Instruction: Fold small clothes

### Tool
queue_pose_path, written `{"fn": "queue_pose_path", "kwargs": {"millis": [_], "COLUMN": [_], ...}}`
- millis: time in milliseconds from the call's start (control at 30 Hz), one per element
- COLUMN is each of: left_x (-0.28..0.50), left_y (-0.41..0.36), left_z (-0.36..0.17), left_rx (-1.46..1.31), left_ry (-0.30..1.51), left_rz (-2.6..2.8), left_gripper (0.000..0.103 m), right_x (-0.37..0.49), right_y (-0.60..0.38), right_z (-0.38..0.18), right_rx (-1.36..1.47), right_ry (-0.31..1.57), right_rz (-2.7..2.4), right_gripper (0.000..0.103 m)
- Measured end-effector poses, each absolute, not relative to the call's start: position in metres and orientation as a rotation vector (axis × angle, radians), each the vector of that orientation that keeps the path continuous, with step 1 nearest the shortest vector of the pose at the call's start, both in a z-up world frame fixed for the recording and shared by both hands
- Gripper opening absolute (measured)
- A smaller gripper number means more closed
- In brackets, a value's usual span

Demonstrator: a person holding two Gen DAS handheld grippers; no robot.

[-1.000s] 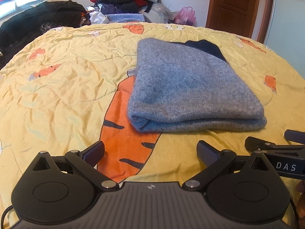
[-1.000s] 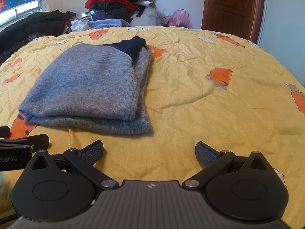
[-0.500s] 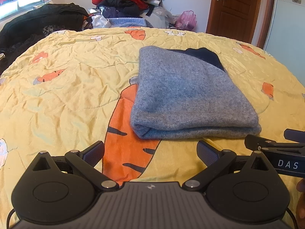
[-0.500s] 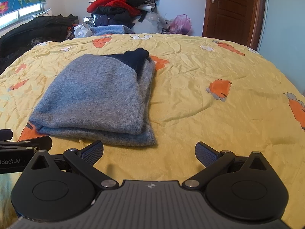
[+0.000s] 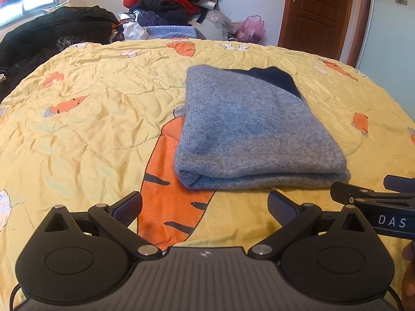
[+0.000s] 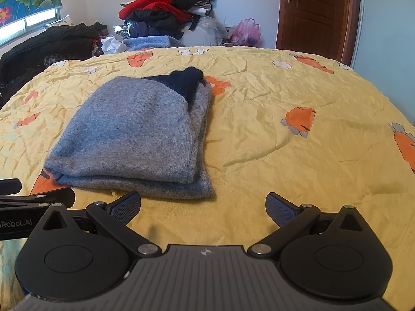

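Note:
A grey knit sweater (image 5: 254, 134) with a dark navy part at its far end lies folded in a neat stack on the yellow bedspread (image 5: 90, 119). It also shows in the right wrist view (image 6: 135, 134). My left gripper (image 5: 205, 206) is open and empty, just short of the sweater's near edge. My right gripper (image 6: 202, 204) is open and empty, near the sweater's near right corner. Each gripper shows at the edge of the other's view.
A pile of red, black and blue clothes (image 5: 171, 5) stands behind the bed. A black heap (image 5: 52, 36) lies at the far left. A brown door (image 5: 316, 13) is at the back right. The bedspread has orange carrot prints (image 5: 171, 181).
Both grippers have drawn back and up a little from the sweater, so it sits further off in both views. The sweater has not moved.

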State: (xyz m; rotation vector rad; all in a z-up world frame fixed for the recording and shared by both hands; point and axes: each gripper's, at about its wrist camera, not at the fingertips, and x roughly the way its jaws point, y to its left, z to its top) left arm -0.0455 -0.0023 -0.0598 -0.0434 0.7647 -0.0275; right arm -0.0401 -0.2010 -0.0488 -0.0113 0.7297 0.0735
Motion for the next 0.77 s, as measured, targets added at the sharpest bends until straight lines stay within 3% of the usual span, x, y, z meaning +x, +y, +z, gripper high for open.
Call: {"fn": "queue_pose_path", "kwargs": {"millis": [567,767], "left_x": [-0.056,-0.048], "left_y": [-0.006,0.002], "left_z": [-0.057,-0.066], "left_rx": [-0.031,-0.053], "left_ry": [0.735,0.815], "left_rz": [-0.039,-0.042], "left_gripper": [0.103,0.103], "right_x": [-0.044,-0.042], "right_y": [-0.206,-0.209], "right_z": [-0.049,-0.050], "right_rx": [0.037,0.072], "right_ry": [0.752,0.764], "right_rz": [0.089,0.101], "right_gripper": [0.103,0.103]}}
